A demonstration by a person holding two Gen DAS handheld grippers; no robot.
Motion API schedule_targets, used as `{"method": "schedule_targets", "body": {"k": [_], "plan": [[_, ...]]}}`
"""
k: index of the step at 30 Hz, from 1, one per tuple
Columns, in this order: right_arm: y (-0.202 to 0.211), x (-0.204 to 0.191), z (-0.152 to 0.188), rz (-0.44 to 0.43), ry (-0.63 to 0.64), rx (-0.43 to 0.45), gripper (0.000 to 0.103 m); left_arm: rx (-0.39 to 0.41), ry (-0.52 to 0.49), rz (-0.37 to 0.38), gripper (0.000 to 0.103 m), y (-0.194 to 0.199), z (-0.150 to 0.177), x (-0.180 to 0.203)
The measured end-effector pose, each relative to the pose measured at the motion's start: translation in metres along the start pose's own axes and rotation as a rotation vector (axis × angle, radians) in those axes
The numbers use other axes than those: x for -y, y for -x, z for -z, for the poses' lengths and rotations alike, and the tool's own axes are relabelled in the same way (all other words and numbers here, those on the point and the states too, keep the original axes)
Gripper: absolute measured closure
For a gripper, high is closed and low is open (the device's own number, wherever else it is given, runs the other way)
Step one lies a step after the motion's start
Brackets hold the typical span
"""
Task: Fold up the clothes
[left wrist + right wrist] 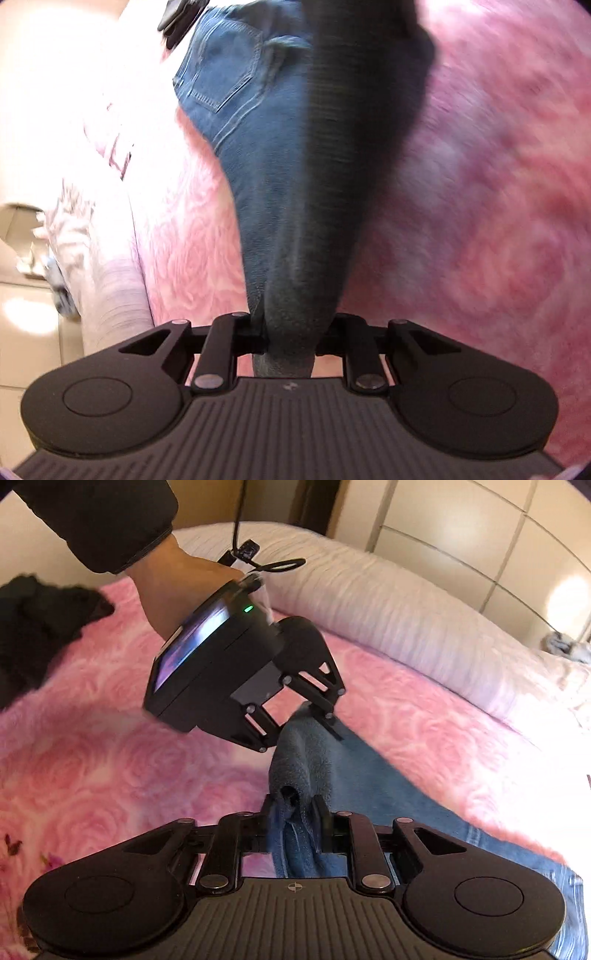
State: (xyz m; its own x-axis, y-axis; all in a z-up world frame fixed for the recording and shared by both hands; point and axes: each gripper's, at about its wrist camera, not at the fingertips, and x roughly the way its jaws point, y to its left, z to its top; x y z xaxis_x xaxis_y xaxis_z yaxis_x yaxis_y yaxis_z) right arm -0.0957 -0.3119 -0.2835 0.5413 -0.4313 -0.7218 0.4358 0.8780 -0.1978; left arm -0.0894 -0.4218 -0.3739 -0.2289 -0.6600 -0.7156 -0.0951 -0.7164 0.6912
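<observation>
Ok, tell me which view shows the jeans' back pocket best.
The left wrist view: the back pocket on the jeans is in full view there, stitching and all. The right wrist view shows only the gripped leg end and a strip of denim at the lower right, with no pocket in sight.

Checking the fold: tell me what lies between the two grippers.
In the right wrist view, only a bunched ridge of jeans runs from the right gripper to the left gripper.
</observation>
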Motion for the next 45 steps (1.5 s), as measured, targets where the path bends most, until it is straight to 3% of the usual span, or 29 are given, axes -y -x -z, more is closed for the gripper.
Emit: {"method": "schedule_targets", "body": {"k": [1,3,4,9,11,13,14,17,20,23,26,29,33,37,40,44,45], "plan": [[0.003,-0.003,0.006,0.02,0.013,0.023,0.078,-0.006,0.021,0.022,0.087,0.001,-0.001,-0.009],[0.008,-0.015,0.016,0.079,0.062,0.054,0.031,-0.01,0.058,0.052,0.088,0.004,-0.002,-0.023],[0.009,-0.024,0.022,0.108,0.09,0.063,0.025,-0.012,0.075,0.066,0.088,0.006,-0.003,-0.029],[-0.012,-0.055,0.031,0.189,0.189,0.065,0.021,-0.022,0.099,0.105,0.088,0.008,-0.005,-0.051],[-0.032,-0.05,0.031,0.271,0.192,0.061,0.021,-0.019,0.085,0.11,0.088,0.009,-0.004,-0.055],[-0.053,-0.037,0.031,0.295,0.148,0.016,0.021,-0.02,0.075,0.111,0.088,0.013,-0.018,-0.05],[-0.064,-0.029,0.033,0.291,0.135,-0.023,0.023,-0.023,0.079,0.107,0.088,0.015,-0.018,-0.049],[-0.078,-0.007,0.042,0.235,0.086,-0.108,0.087,-0.028,0.103,0.1,0.089,0.026,-0.02,-0.046],[-0.059,-0.001,0.037,0.171,0.046,-0.106,0.089,-0.041,0.14,0.105,0.09,0.055,-0.018,-0.036],[-0.027,-0.023,0.024,0.11,0.092,-0.089,0.089,-0.078,0.196,0.148,0.09,0.103,-0.009,-0.017],[0.004,-0.056,0.01,-0.011,0.084,-0.066,0.089,-0.116,0.254,0.192,0.09,0.152,0.0,0.001],[0.032,-0.083,0.001,-0.164,0.055,-0.037,0.089,-0.185,0.328,0.289,0.089,0.204,0.004,0.02],[0.064,-0.089,-0.003,-0.322,-0.018,0.0,0.089,-0.201,0.435,0.373,0.088,0.231,-0.007,-0.001],[0.086,-0.047,-0.002,-0.371,-0.123,0.023,0.089,-0.174,0.489,0.386,0.086,0.232,-0.032,-0.047],[0.09,0.008,-0.005,-0.398,-0.23,0.044,0.089,-0.157,0.498,0.346,0.081,0.215,-0.061,-0.091],[0.088,0.094,0.02,-0.411,-0.399,0.092,0.089,-0.105,0.616,0.263,0.062,0.186,-0.095,-0.158],[0.086,0.116,0.028,-0.41,-0.437,0.101,0.089,-0.083,0.654,0.235,0.061,0.178,-0.103,-0.174]]}}
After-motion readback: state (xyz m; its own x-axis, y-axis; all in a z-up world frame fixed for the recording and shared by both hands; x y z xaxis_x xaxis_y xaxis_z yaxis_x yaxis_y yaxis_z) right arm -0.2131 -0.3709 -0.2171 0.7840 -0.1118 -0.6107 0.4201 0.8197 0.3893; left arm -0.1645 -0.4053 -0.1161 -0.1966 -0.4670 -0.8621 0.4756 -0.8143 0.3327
